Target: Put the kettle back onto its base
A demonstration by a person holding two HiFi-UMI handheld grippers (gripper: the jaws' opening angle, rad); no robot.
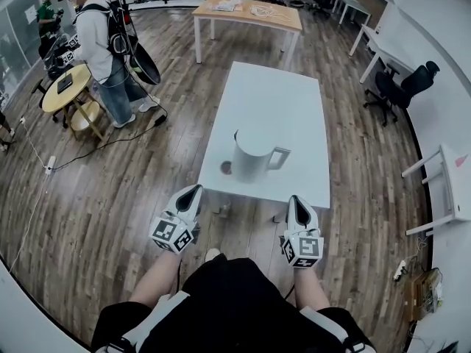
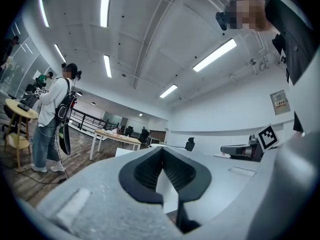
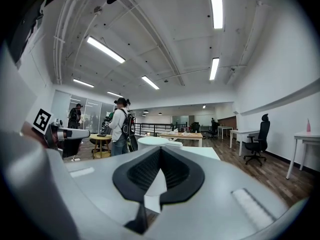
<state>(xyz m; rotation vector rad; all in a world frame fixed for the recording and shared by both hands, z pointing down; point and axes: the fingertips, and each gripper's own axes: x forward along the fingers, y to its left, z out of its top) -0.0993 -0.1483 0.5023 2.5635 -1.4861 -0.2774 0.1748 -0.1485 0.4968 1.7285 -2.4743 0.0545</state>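
A white kettle (image 1: 252, 157) stands upright near the front edge of the white table (image 1: 283, 101), its handle (image 1: 280, 158) pointing right. Just left of it on the table lies a small dark round disc (image 1: 226, 168), apparently the base. My left gripper (image 1: 192, 190) hovers shut just before the table's front edge, short of the disc. My right gripper (image 1: 296, 200) is shut too, in front of the kettle's right side. Neither holds anything. In the right gripper view the kettle's lid (image 3: 151, 142) shows above the closed right gripper (image 3: 160, 152). The left gripper (image 2: 162, 152) points level over the table.
A person (image 1: 99, 43) with a backpack stands at the back left by a round yellow table (image 1: 65, 88). A wooden table (image 1: 246, 13) is beyond the white one. An office chair (image 1: 401, 87) and a white rack (image 1: 449, 190) stand on the right. A cable (image 1: 110, 142) lies on the floor.
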